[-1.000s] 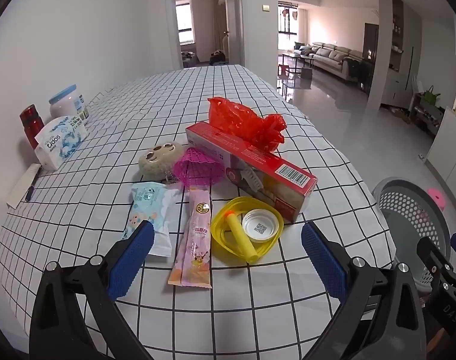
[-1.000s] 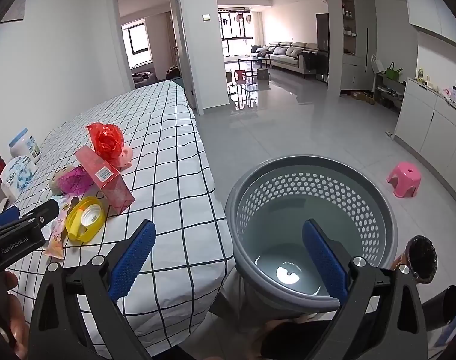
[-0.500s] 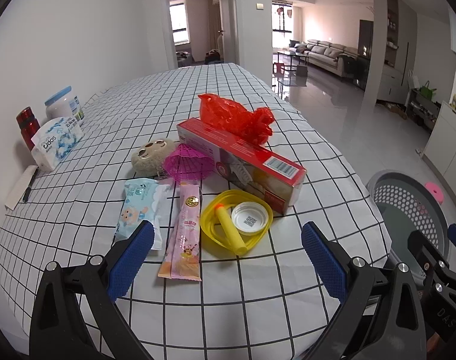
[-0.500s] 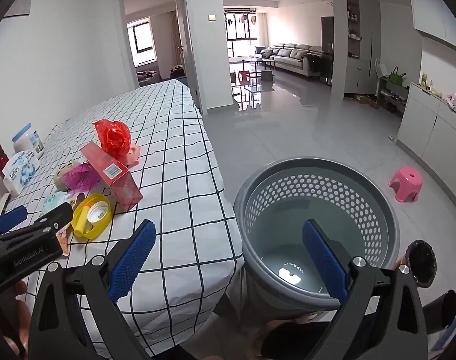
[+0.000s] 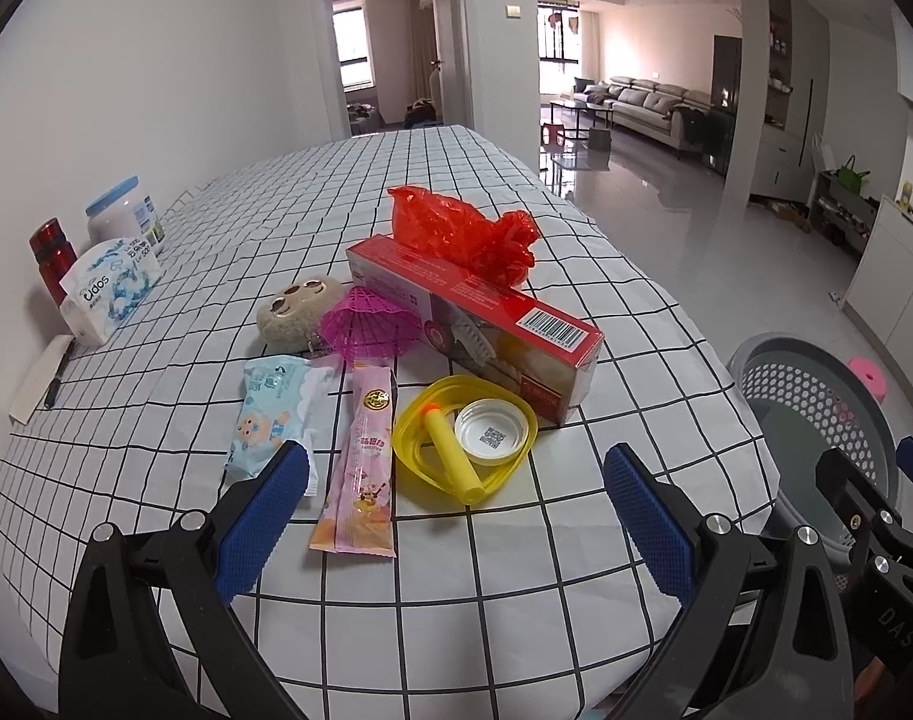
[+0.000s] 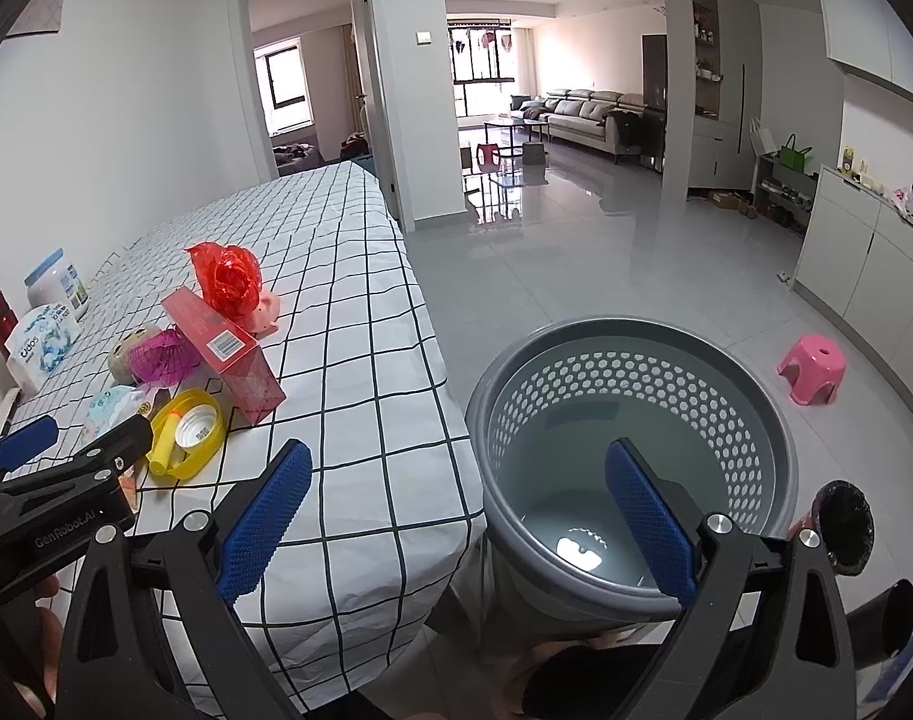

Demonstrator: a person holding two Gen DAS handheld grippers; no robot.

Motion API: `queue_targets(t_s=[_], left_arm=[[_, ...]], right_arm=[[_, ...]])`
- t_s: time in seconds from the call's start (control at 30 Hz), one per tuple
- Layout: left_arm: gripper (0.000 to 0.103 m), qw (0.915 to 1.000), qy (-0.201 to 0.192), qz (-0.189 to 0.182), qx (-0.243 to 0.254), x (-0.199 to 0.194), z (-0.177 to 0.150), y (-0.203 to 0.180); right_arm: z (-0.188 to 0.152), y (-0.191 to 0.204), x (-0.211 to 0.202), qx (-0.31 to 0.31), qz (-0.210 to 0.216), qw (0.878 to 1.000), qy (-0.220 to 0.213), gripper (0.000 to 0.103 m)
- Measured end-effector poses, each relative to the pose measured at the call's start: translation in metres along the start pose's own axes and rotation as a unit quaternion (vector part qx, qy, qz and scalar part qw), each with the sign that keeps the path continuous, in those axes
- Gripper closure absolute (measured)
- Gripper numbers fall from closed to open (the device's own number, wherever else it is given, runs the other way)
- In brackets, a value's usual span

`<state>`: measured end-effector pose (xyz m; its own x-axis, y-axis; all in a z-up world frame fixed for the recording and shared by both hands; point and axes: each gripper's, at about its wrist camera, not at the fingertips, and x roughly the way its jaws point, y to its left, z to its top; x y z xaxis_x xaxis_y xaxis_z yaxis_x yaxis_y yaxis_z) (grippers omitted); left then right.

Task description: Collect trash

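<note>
Trash lies on the checked tablecloth (image 5: 516, 540): a red plastic bag (image 5: 462, 234), a long red box (image 5: 474, 318), a pink mesh cup (image 5: 369, 330), a wipes pack (image 5: 270, 414), a pink sachet (image 5: 363, 468), and a yellow ring (image 5: 465, 438) holding a yellow tube and a white lid. My left gripper (image 5: 456, 516) hovers open just in front of the sachet and ring, holding nothing. On the floor beside the table stands a grey perforated basket (image 6: 636, 330). My right gripper (image 6: 456, 522) is open over the basket's near rim, also with nothing between its fingers.
A plush toy (image 5: 300, 312) sits by the mesh cup. A white jar (image 5: 120, 216), red bottle (image 5: 51, 258) and tissue pack (image 5: 108, 294) stand along the wall. A pink stool (image 6: 813, 369) is on the floor, with white cabinets (image 6: 864, 276) to the right.
The left gripper has drawn back slightly from the trash pile, so more tablecloth shows in front. The right gripper shifted a little over the basket. Both stay open.
</note>
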<state>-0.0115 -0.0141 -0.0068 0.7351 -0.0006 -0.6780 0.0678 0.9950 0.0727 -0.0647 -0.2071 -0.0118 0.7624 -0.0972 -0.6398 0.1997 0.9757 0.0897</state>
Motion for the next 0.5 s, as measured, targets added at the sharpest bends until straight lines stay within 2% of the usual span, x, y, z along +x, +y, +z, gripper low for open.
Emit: queue_targets(t_s=[0.5], left_arm=[[0.006, 1.0000, -0.004, -0.001, 0.005, -0.0026, -0.0005, -0.0027]], right_arm=[[0.0009, -0.0013, -0.0017, 0.002, 0.000, 1.000, 0.000, 0.009]])
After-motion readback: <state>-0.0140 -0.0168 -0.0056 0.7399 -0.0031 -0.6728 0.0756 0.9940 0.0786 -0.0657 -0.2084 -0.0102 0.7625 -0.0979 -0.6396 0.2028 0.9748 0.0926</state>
